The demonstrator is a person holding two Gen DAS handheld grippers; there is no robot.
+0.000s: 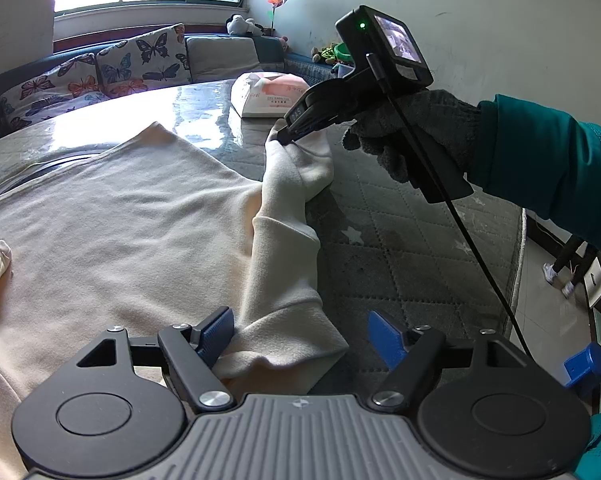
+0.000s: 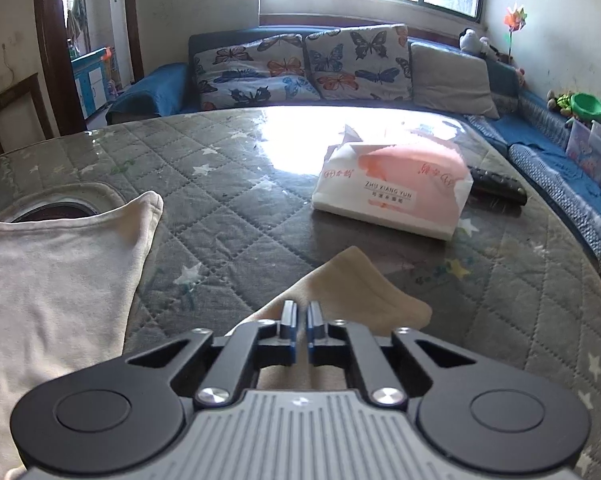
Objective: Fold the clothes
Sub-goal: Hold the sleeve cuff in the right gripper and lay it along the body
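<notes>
A cream long-sleeved top (image 1: 112,232) lies spread on the quilted grey table (image 1: 400,240). Its right sleeve (image 1: 288,240) runs along the top's right edge. My left gripper (image 1: 302,336) is open, its blue pads either side of the sleeve's near end. My right gripper (image 1: 282,140) is shut on the sleeve's far end and holds it a little above the table. In the right wrist view the right gripper (image 2: 300,316) pinches the cream sleeve (image 2: 360,284), and the top's body (image 2: 60,272) lies to the left.
A pink and white tissue pack (image 2: 392,192) lies on the table beyond the sleeve, with a black remote (image 2: 498,184) beside it. A sofa with butterfly cushions (image 2: 300,68) stands behind the table. The table edge (image 1: 520,264) drops off at the right.
</notes>
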